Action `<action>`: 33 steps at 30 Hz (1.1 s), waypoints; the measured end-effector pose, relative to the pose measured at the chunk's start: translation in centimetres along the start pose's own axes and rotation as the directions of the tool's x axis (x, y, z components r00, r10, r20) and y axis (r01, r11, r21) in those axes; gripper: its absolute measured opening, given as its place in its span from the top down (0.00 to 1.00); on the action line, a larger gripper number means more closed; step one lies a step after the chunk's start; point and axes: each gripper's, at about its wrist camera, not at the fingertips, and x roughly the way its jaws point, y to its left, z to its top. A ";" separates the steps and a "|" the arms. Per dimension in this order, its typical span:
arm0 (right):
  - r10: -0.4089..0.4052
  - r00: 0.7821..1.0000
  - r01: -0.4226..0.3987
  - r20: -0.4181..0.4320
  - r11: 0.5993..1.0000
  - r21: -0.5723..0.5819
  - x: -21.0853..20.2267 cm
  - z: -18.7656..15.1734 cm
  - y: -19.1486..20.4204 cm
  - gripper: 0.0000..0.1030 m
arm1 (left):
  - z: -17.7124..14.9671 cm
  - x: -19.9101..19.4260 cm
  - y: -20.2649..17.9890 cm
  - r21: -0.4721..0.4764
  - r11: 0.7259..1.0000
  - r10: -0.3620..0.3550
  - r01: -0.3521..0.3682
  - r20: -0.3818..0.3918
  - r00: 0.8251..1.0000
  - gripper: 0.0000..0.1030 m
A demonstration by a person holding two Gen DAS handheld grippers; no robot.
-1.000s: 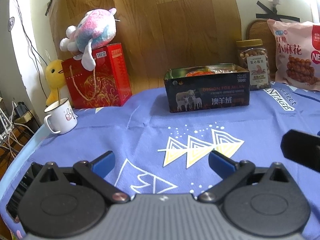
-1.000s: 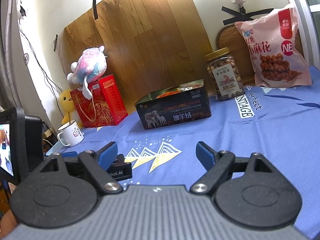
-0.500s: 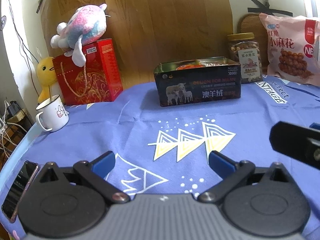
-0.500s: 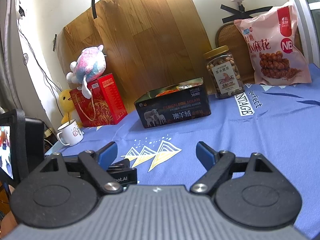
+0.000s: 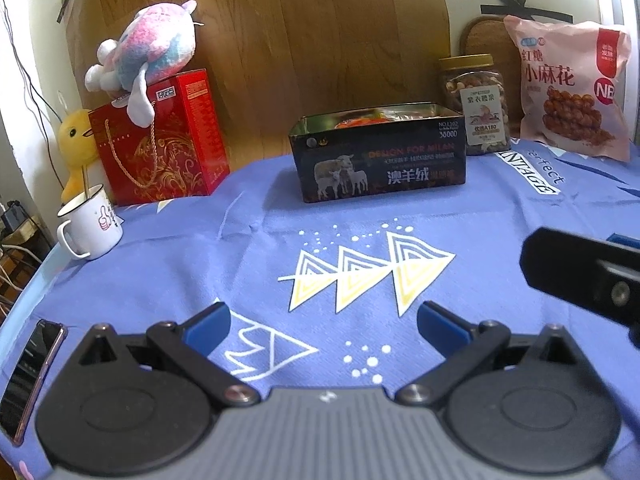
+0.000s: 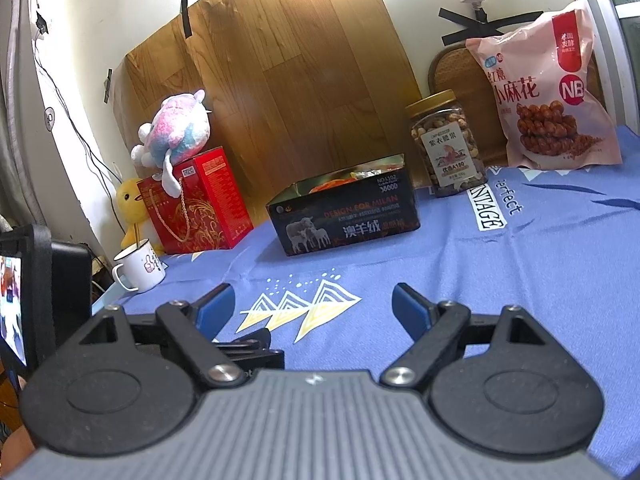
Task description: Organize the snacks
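A black tin box (image 5: 380,160) (image 6: 344,216) with sheep printed on its side stands open at the back of the blue tablecloth, with orange packets inside. To its right stand a clear jar of nuts (image 5: 476,104) (image 6: 446,144) and a pink bag of twisted snacks (image 5: 568,88) (image 6: 548,96) leaning on the wall. My left gripper (image 5: 324,326) hovers open over the near cloth, holding nothing. My right gripper (image 6: 312,308) is also open and empty, well short of the tin. Part of the right gripper's body (image 5: 588,280) shows at the right edge of the left wrist view.
A red gift box (image 5: 160,140) with a plush toy (image 5: 148,52) on top stands back left, beside a yellow duck toy (image 5: 76,148) and a white mug (image 5: 90,228). A phone (image 5: 32,368) lies at the near left table edge. A wooden board leans on the wall.
The left gripper has drawn back and risen slightly, so the tin and mug sit a little farther off and the phone shows more. The right gripper has barely shifted. Both stay open.
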 end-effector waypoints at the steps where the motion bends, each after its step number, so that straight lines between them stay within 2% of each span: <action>1: 0.000 1.000 0.000 -0.001 1.000 0.001 0.0 0.0 0.0 0.15 | 0.0 0.0 0.0 0.002 1.000 0.000 0.000 -0.001 1.000 0.00; 33: -0.010 1.000 0.010 -0.003 1.000 0.012 0.1 -0.1 -0.1 0.12 | -0.1 0.2 -0.5 0.011 0.999 -0.053 0.053 -0.052 0.997 0.00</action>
